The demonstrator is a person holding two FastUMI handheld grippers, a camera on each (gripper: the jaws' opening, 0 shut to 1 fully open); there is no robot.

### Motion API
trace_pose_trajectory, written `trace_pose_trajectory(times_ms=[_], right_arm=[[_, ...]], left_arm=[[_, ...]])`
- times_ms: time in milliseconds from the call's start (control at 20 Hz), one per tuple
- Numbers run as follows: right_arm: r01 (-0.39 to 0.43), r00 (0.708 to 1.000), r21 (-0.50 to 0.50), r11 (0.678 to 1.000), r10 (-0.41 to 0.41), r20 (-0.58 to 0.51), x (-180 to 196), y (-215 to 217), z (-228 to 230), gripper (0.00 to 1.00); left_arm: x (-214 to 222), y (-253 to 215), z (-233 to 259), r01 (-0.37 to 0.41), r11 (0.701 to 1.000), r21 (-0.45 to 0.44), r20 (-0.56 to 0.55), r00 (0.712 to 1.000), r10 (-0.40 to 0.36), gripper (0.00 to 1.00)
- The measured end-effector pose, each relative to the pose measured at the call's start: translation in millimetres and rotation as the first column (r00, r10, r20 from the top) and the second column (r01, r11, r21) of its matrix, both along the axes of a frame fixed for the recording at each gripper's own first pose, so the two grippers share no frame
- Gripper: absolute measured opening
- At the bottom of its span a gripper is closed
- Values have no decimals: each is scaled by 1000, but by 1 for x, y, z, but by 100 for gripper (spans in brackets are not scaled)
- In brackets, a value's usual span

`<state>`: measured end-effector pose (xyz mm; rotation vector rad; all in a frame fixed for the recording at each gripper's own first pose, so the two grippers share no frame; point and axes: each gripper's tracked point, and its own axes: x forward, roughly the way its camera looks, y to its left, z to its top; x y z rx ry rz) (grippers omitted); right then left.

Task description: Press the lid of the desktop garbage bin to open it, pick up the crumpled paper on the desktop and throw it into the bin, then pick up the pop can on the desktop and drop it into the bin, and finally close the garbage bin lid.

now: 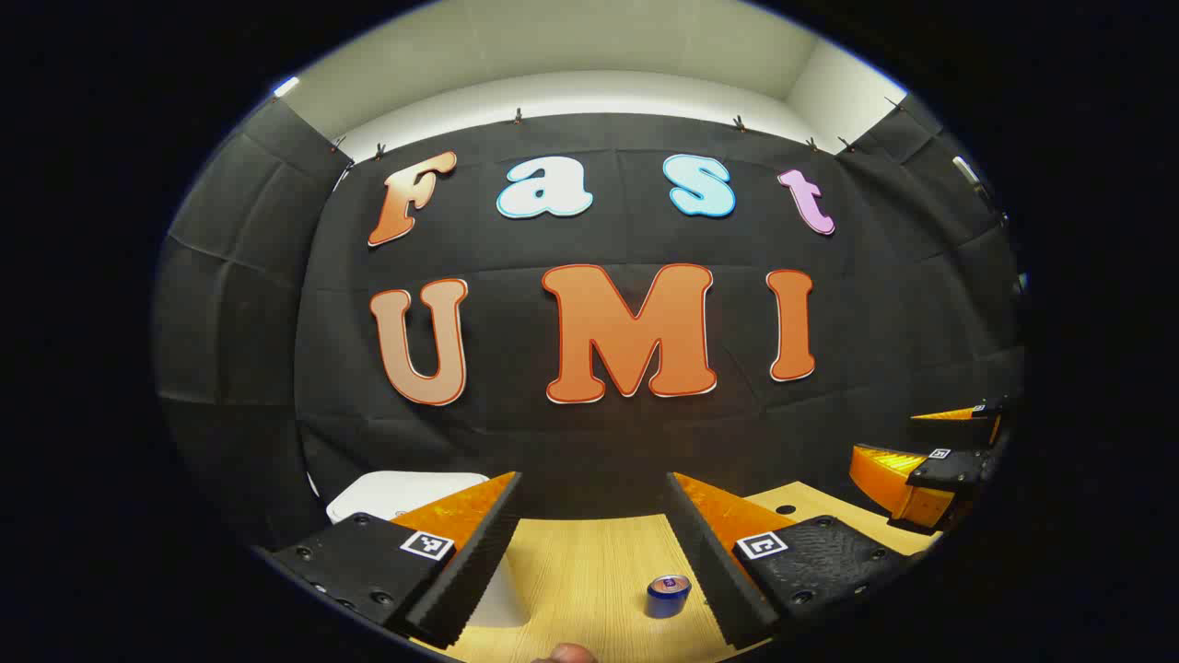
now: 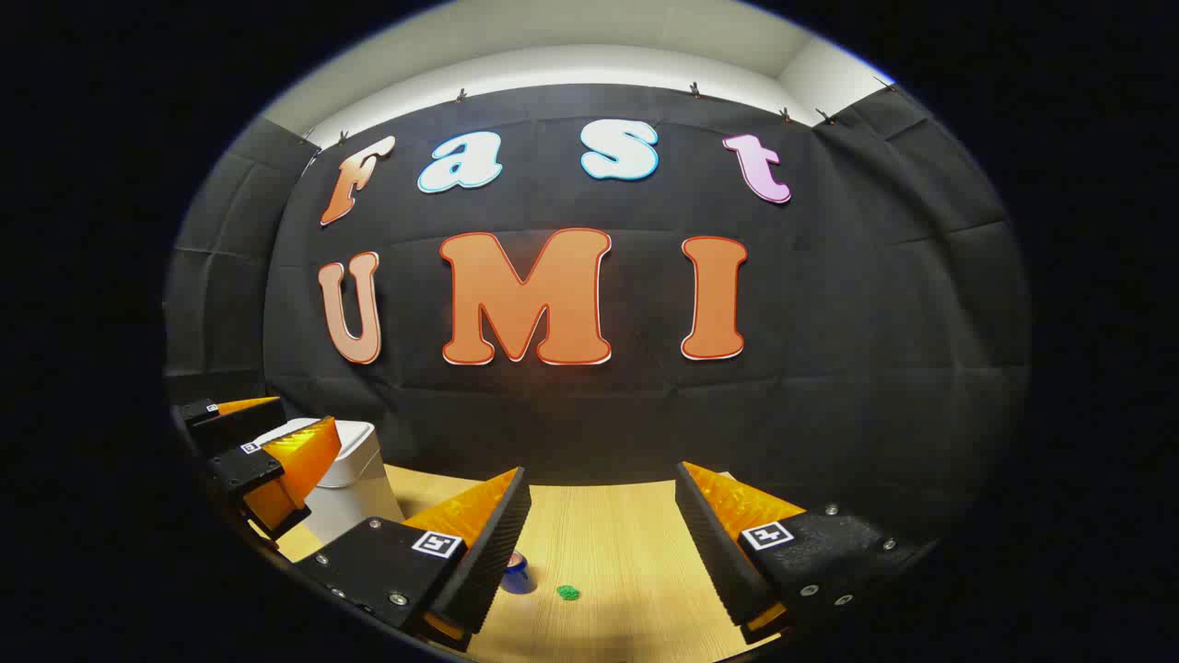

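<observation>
The white desktop bin [image 1: 405,488] stands at the left of the wooden table [image 1: 589,562] with its lid down. It also shows at the left in the right gripper view [image 2: 355,465]. A blue pop can [image 1: 668,596] stands upright on the table, just inside my left gripper's right finger. My left gripper [image 1: 594,479] is open and holds nothing. My right gripper [image 2: 603,471] is open too, held above the table. The can [image 2: 518,575] peeks out from behind its left finger, and a small green crumpled scrap [image 2: 568,593] lies next to the can.
In the left gripper view the right gripper [image 1: 921,440] hangs at the far right, over the table's edge. In the right gripper view the left gripper [image 2: 276,425] hovers in front of the bin. Bare table [image 2: 626,552] stretches to the black wall.
</observation>
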<state>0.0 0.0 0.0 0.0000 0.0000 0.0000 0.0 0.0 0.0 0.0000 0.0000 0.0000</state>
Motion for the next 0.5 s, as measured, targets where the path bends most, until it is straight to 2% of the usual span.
trace_pose_trajectory(times_ms=[500], right_arm=[[-3,1000,1,1000,3,2,-2,-2,4,94]], left_arm=[[0,-4,4,7,1000,10,-3,1000,-7,95]])
